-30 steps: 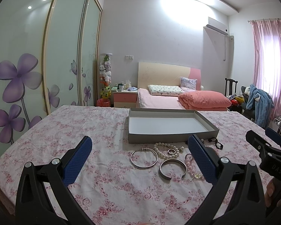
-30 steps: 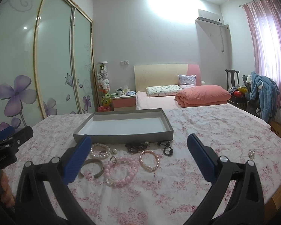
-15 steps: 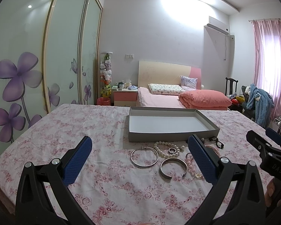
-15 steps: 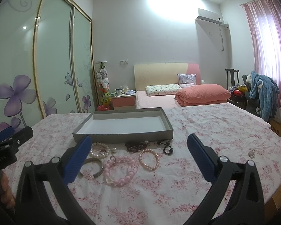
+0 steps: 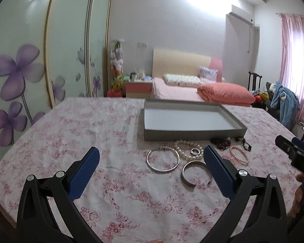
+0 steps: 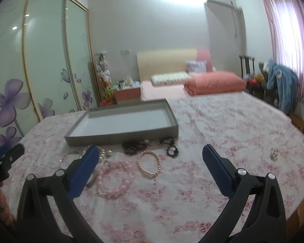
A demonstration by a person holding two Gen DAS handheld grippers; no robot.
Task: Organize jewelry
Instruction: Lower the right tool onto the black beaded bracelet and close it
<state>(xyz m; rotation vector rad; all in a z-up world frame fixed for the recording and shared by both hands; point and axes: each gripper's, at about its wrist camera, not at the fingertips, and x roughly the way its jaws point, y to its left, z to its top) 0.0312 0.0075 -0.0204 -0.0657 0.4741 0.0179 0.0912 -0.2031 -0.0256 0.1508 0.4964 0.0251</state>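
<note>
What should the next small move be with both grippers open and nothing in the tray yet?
Probably lower the right gripper onto the pale pink pearl bracelet, which lies almost centred between its open fingers. The shallow grey cardboard tray just behind it holds nothing, and the left gripper is open too, over the thin silver bangle. Every piece I can see lies on the floral cloth.

Left gripper (image 5: 151, 163): black plastic frame w/ triangular cut-outs, two fingers, blue textured pads (image 5: 84, 173), silver screws at the pivots. Right gripper (image 6: 148, 163): same build, blue pads (image 6: 83, 174), silver screws. Seen from the left wrist view, right unit's black body carries small white lettering, illegible. Bare hand (image 5: 297, 199) partly visible; sleeve can't be made out.
</note>
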